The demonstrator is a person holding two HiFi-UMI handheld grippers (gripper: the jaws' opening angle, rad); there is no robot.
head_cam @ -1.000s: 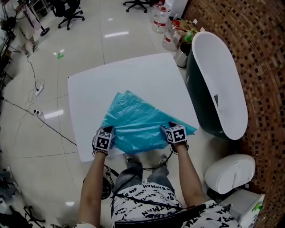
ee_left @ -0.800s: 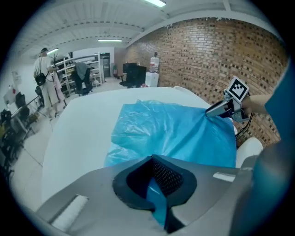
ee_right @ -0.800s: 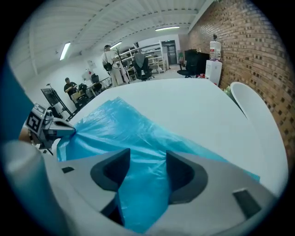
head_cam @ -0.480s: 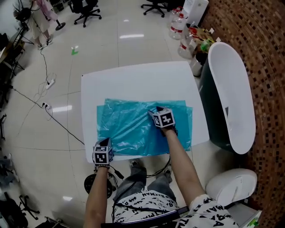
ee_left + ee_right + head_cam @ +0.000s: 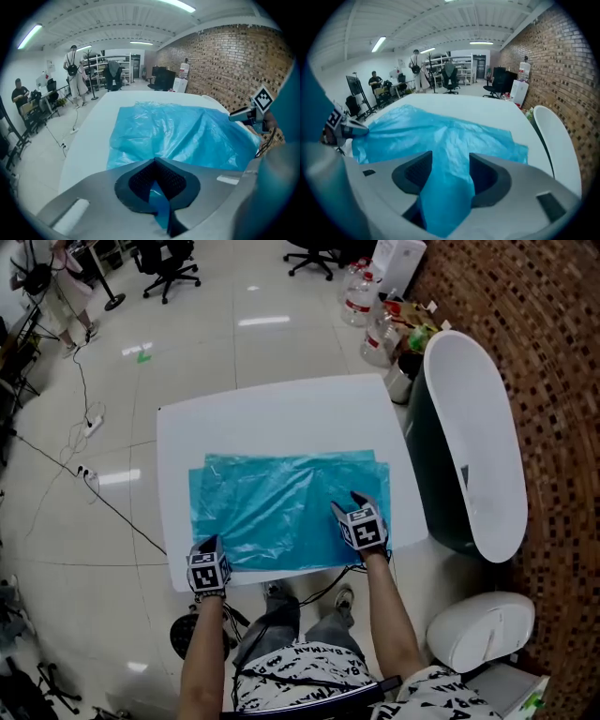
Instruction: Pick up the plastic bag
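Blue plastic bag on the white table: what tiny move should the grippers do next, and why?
Probably close the right gripper on the fold of blue plastic bag between its jaws, which stand apart. The left gripper already pinches a corner, so both could then lift it.

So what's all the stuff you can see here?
plastic bag: one, blue, spread flat on the table
table: one, white, middle of the floor
tub: one, dark green with white top, right of the table
bottles: several, clear, on the floor beyond the tub
office chairs: a few, black, far across the floor
wall: one, brown brick, far right
left tool: one, grey, shut on the bag's near left corner
right tool: one, grey, jaws apart, bag between them, near right corner
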